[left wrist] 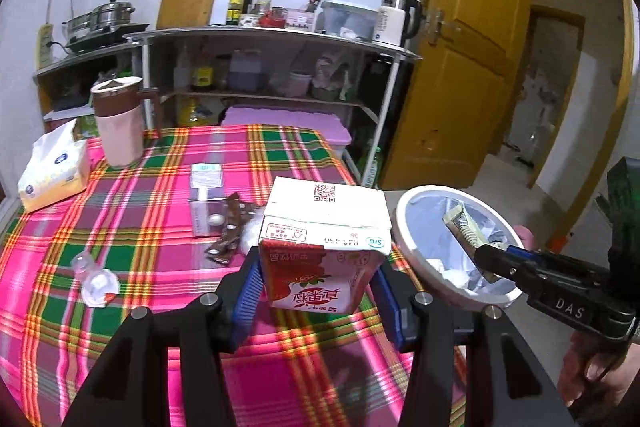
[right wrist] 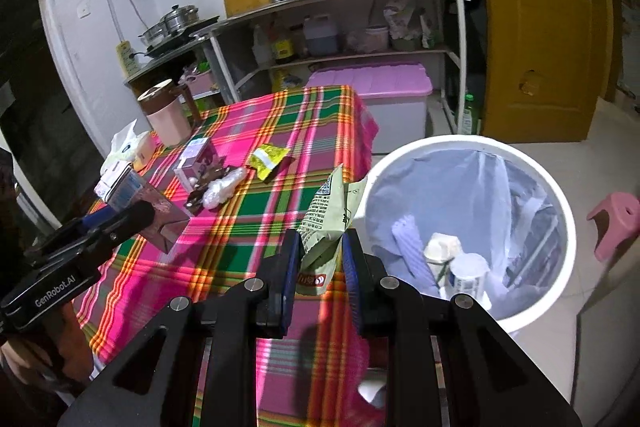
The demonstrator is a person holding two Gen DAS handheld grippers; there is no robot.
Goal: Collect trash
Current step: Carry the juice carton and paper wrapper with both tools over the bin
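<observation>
On the far left of the plaid tablecloth (left wrist: 132,195) lies a tissue pack (left wrist: 54,171) with a round blue logo too small to read, and behind it stands a pink jug with a brown lid (left wrist: 118,119). Further right a small silver-and-lilac box (left wrist: 206,199) bears fine print that cannot be made out, with brown wrappers (left wrist: 230,231) and a crumpled clear bag (right wrist: 222,189) touching it; a clear plastic scrap (left wrist: 96,277) lies nearer the camera. A yellow-green sachet (right wrist: 266,159) rests alone toward the table's right part.

The left gripper (left wrist: 320,283) clamps a milk carton (left wrist: 324,243), its blue pads pressed on both side walls, jaws fairly wide. The carton is lifted above the cloth near the table's right edge. It shows a QR code on top, a green "SIG" mark on the flap, and large red Chinese characters, seen upside down, over a strawberry picture. In the right wrist view that gripper's side reads "GenRobot.AI".

The right gripper (right wrist: 320,267) pinches a pale green snack wrapper (right wrist: 330,223) between narrowly set pads; the wrapper carries a QR code, dense small Chinese print and an orange band below. It hangs at the table's edge, just beside the bin. This gripper's body reads "DAS" in the left wrist view.

On the floor at the right stands a white bin (right wrist: 560,195) with a bluish liner, holding a white bottle (right wrist: 466,275) and other scraps.
</observation>
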